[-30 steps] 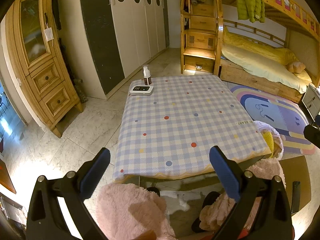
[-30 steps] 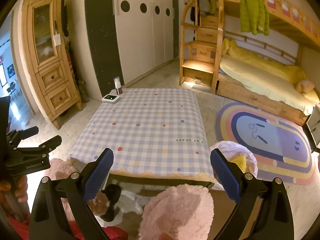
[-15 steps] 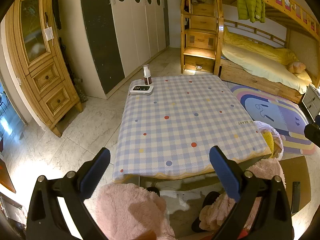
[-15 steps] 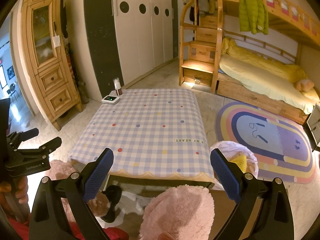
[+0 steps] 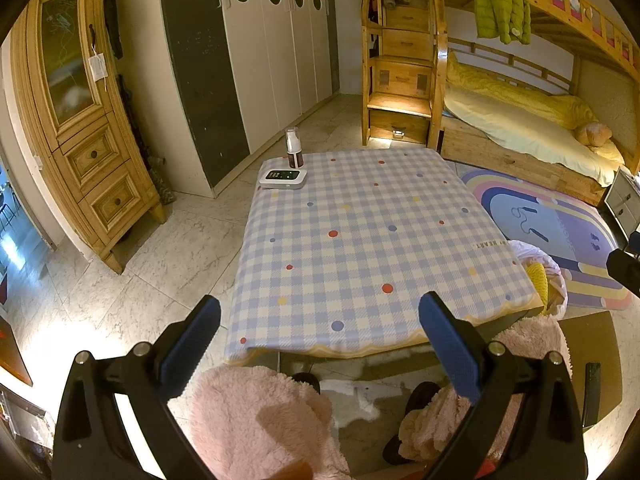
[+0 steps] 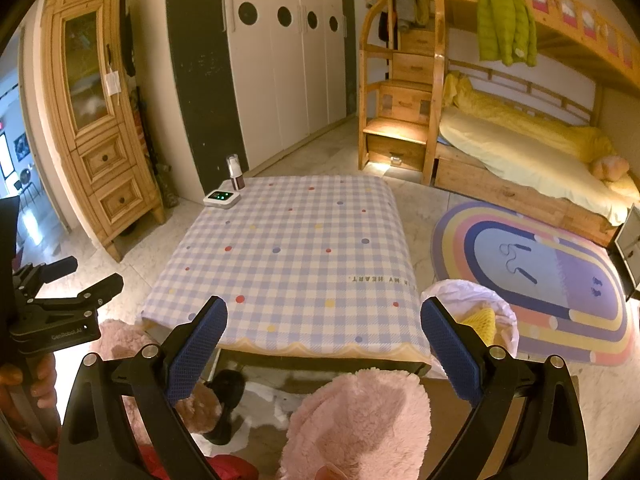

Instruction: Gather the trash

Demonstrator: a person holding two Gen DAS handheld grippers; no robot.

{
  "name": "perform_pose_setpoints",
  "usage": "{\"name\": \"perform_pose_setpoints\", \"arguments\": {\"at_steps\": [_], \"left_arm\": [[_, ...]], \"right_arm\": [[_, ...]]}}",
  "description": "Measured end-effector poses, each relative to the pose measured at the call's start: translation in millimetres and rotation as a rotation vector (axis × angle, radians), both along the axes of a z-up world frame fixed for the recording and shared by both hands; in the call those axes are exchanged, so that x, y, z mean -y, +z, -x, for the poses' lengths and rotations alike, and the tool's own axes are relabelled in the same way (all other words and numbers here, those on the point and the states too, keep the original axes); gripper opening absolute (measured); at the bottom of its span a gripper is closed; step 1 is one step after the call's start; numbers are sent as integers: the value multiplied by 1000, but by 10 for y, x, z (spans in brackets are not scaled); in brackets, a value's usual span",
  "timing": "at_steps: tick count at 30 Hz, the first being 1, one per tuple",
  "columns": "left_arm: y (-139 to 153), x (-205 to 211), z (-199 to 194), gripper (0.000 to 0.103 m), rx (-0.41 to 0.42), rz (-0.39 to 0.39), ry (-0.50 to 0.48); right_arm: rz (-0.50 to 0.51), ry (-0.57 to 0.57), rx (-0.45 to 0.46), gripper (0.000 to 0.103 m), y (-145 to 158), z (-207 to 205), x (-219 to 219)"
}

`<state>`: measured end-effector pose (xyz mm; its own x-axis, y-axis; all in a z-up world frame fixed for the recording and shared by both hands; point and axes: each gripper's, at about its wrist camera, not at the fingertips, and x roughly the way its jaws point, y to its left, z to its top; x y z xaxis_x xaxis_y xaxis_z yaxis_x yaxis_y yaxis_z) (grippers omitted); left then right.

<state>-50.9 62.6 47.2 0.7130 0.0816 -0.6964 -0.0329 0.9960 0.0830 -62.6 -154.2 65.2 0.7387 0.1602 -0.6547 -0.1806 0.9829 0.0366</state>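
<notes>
Far off to the left of both tongs stood a tall wooden cabinet with drawers. The left gripper was held up above the near edge of the table. Its two blue fingers were wide apart, and nothing was between them. Under it were fuzzy pink slippers on the person's feet.

The table had a blue and white checked cloth with little dots. Way ahead of the left tongs, at the far left corner of the table, sat a small white device with green lights. A little dark bottle with a clear cap stood just behind it, close to it.

The right gripper was also above the near edge of the table, and its blue fingers were wide apart too, holding nothing. In the right wrist view the left tongs showed at the far left, with a hand around the handle.

Just ahead of the right finger of the right tongs, beside the table's right side, was the trash bin with a white bag in it. Something yellow like foam net lay inside it. Farther to the right lay a rainbow rug, and past that a bunk bed with yellow bedding. A green jacket hung from the top rail.
</notes>
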Motion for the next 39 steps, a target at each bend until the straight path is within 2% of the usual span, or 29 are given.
{"name": "perform_pose_setpoints", "arguments": {"at_steps": [30,39], "left_arm": [[-65,0,27,96,7,0,-10],[-138,42,-126,96,-33,0,-3]], "right_arm": [[-6,-2,-6,96,16,-11,41],[-23,-66,16,96,-88,-23,145]]}}
